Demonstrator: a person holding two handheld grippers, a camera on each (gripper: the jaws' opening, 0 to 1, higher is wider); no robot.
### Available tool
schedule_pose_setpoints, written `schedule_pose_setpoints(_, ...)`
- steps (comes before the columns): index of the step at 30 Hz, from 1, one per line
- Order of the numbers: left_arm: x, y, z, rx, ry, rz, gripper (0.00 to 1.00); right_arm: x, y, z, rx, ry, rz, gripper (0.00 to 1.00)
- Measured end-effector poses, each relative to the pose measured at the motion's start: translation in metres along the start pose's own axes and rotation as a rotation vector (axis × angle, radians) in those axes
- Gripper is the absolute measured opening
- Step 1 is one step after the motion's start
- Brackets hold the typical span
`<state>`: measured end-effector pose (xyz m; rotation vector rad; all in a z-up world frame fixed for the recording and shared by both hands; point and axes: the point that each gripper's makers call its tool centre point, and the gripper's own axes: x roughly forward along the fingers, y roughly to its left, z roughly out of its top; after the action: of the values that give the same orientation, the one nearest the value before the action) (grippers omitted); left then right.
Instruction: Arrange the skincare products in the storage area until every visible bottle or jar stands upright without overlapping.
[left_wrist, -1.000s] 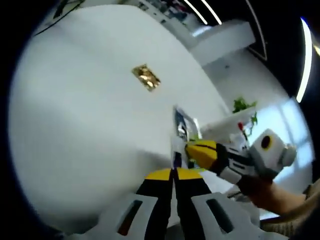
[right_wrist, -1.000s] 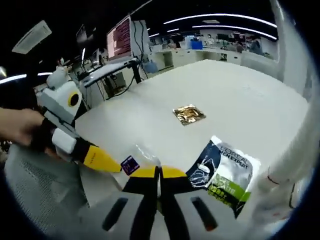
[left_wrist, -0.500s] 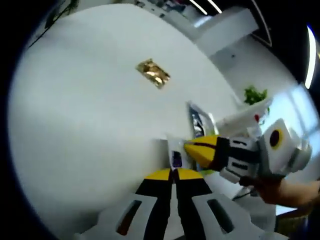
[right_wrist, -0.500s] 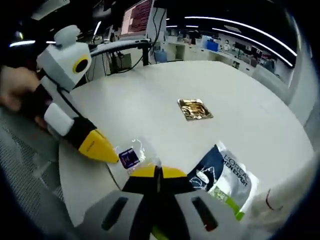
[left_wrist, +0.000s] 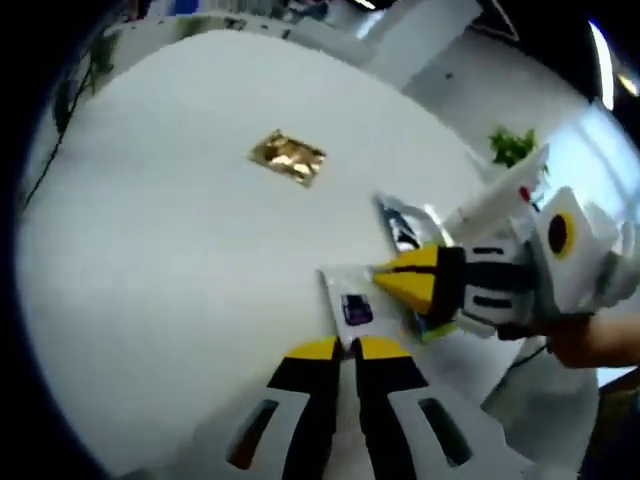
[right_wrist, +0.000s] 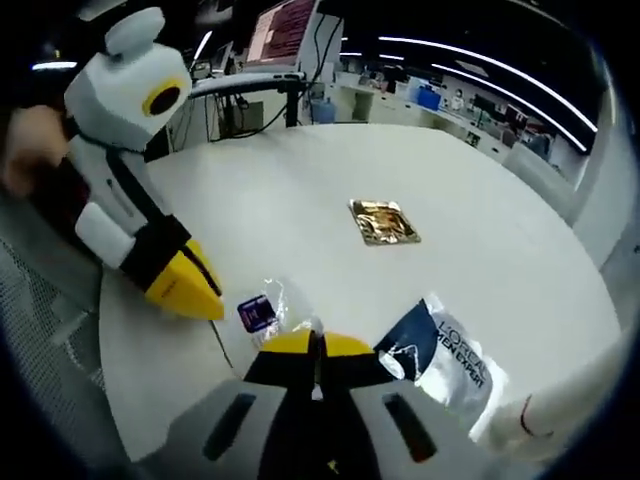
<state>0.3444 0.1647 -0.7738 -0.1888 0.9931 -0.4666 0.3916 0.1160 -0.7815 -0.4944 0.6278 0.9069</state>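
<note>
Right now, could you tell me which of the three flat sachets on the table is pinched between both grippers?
The small clear sachet with the purple label. Both the left gripper and right gripper close on it, while the gold sachet and silver L'Oreal sachet lie untouched.

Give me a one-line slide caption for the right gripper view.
Both tools pinch a clear sachet on a white table, between a gold packet and a L'Oreal pouch.

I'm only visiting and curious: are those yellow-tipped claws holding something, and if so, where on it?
Both seem to pinch the small clear sachet with the purple label: the left gripper at one edge, the right gripper at the opposite one. Both pairs of jaws are closed.
</note>
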Motion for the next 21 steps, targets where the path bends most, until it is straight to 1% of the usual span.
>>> schedule_pose_setpoints(1,-0.001,0.000,0.002,0.054,0.001,0.017,0.05,0.000,0.000,0.000,0.012,-0.002,0.000,0.01)
schedule_pose_setpoints(3,-0.003,0.002,0.009,0.160,-0.011,0.065,0.11,0.001,0.000,0.000,0.005,-0.004,0.000,0.01)
schedule_pose_setpoints(4,-0.003,0.001,0.011,0.198,-0.015,0.073,0.15,0.001,0.000,0.000,0.001,-0.003,0.000,0.01)
schedule_pose_setpoints(5,-0.003,-0.002,0.016,0.257,-0.025,0.073,0.16,0.001,0.000,0.000,-0.001,-0.003,0.000,0.01)
schedule_pose_setpoints(7,0.001,-0.008,0.023,0.340,-0.049,0.059,0.17,0.001,0.000,0.001,-0.009,-0.003,0.001,0.01)
schedule_pose_setpoints(8,0.004,-0.012,0.023,0.371,-0.052,0.044,0.18,0.001,-0.001,0.001,-0.009,-0.003,0.001,0.01)
schedule_pose_setpoints(10,0.010,-0.017,0.027,0.444,-0.065,0.033,0.19,0.002,-0.001,0.001,-0.014,-0.003,0.002,0.01)
schedule_pose_setpoints(11,0.013,-0.018,0.028,0.478,-0.071,0.035,0.20,0.002,-0.001,0.001,-0.014,-0.004,0.004,0.01)
schedule_pose_setpoints(12,0.016,-0.019,0.027,0.516,-0.064,0.044,0.21,0.002,-0.001,0.001,-0.014,-0.004,0.005,0.01)
schedule_pose_setpoints(14,0.024,-0.017,0.021,0.564,-0.028,0.055,0.23,0.001,-0.001,0.001,-0.021,-0.006,0.008,0.01)
schedule_pose_setpoints(15,0.026,-0.016,0.019,0.565,-0.015,0.060,0.24,0.002,-0.001,0.001,-0.025,-0.005,0.008,0.01)
schedule_pose_setpoints(17,0.028,-0.017,0.018,0.573,-0.020,0.061,0.23,0.002,-0.001,0.001,-0.031,-0.005,0.011,0.01)
schedule_pose_setpoints(19,0.028,-0.017,0.019,0.564,-0.029,0.061,0.23,0.002,-0.002,0.001,-0.035,-0.005,0.009,0.01)
schedule_pose_setpoints(21,0.029,-0.016,0.019,0.569,-0.037,0.065,0.23,0.002,-0.002,0.001,-0.024,-0.005,0.012,0.01)
